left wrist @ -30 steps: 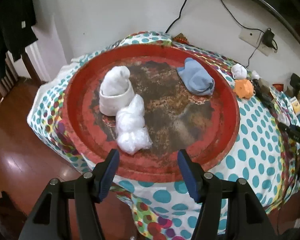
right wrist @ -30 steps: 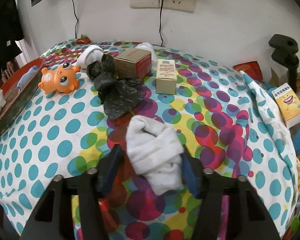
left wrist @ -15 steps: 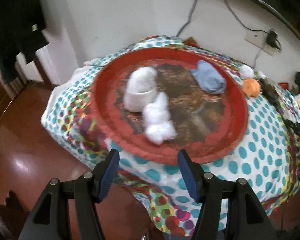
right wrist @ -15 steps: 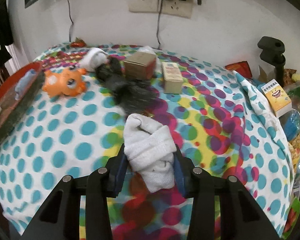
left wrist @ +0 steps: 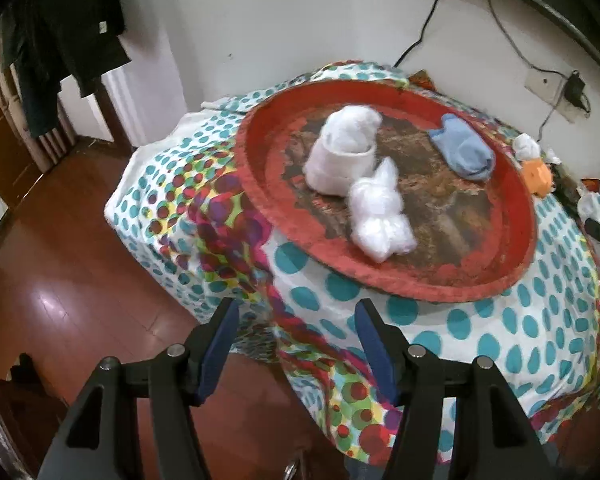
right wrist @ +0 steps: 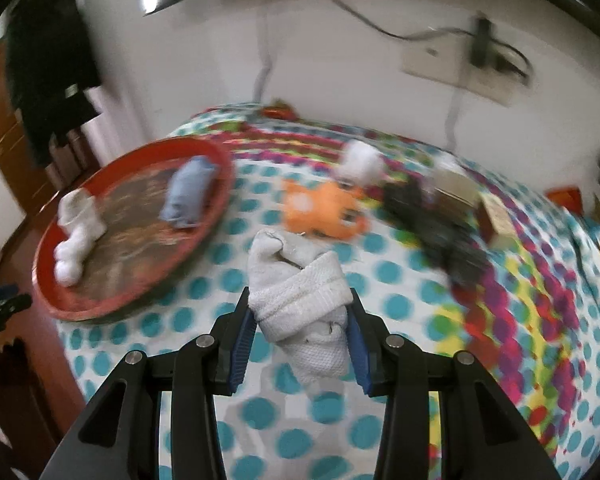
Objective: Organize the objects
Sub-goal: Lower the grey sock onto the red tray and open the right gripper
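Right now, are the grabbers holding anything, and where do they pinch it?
The right gripper pinches the rolled white sock across its middle, one pad on each side. The left gripper holds nothing.

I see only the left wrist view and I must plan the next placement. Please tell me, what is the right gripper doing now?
Observer: The right gripper is shut on a rolled white sock, lifted off the dotted cloth.
Operator: Does the red tray have free space for it?
Observer: Yes. From the right wrist view, the red tray shows bare floor between the blue sock and the two white bundles.
Operator: What else waits on the cloth?
Observer: An orange toy lies whole there, with a crumpled black bag and small boxes beyond it.
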